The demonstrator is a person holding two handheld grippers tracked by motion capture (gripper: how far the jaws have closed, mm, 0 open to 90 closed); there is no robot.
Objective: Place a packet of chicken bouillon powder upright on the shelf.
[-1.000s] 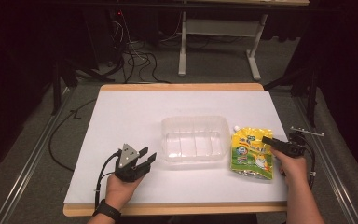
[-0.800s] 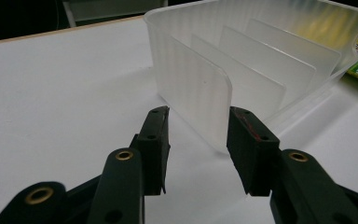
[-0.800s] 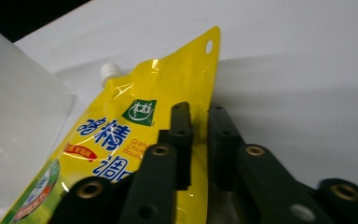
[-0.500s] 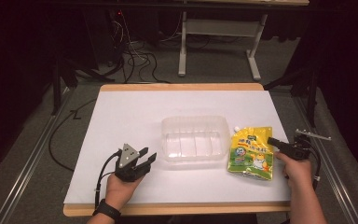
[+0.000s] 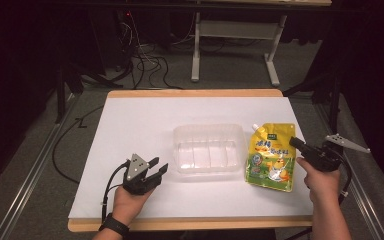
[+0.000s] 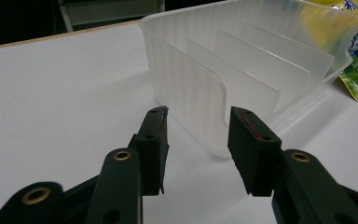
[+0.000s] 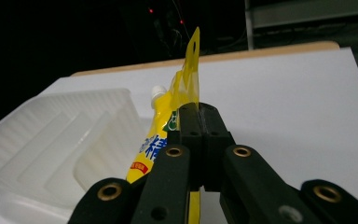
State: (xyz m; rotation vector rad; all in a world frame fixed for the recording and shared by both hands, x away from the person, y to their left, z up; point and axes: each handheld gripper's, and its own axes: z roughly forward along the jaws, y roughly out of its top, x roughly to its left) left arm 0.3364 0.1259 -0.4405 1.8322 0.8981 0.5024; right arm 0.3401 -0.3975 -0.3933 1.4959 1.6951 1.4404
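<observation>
Because the yellow spouted pouch (image 5: pixel 271 156) looks soft and pliable, its flat side seam suits gripping; right gripper (image 7: pixel 200 122) fingers clamp it beside the clear divided tray (image 5: pixel 209 148), left gripper (image 6: pixel 196 140) fingers open.

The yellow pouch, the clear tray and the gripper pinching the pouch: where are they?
yellow pouch (image 5: pixel 271 160): high view, printed front.
clear tray (image 5: pixel 208 129): high view, far rim.
right gripper (image 7: pixel 199 122): right gripper view, jaw tips.
</observation>
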